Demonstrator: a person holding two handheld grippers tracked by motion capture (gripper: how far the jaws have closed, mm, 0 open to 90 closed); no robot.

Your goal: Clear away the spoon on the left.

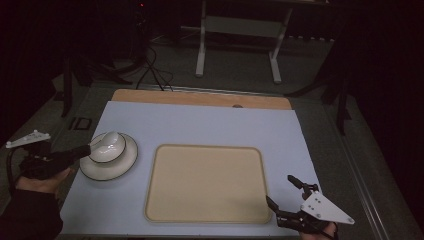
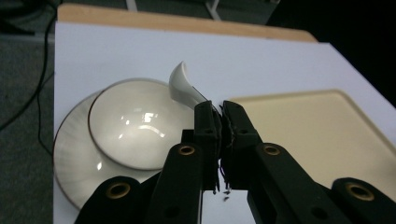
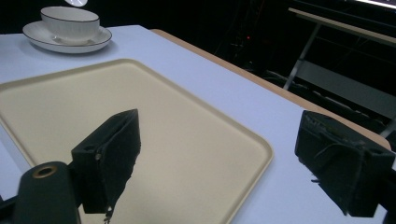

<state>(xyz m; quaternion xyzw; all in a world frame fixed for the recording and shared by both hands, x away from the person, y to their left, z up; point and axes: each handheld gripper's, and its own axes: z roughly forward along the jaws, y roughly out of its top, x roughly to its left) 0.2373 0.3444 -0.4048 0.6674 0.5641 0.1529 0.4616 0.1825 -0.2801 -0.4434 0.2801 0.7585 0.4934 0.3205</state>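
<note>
Black left claw (image 2: 219, 109) pinches the handle of a white ceramic spoon (image 2: 183, 86), held above the white dark-rimmed bowl (image 2: 135, 128) on its saucer (image 1: 131, 161), at nine o'clock from the beige plastic tray (image 1: 206, 182). Next, probably, carry it trayward, level. Right claw (image 1: 281, 190) hovers spread at the desk's (image 1: 200, 120) five o'clock corner.

The high view looks down over the table; both close tool views share the tray (image 1: 207, 182).

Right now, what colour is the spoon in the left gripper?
White; the spoon shows best in the left gripper view, clamped by the left gripper.
</note>
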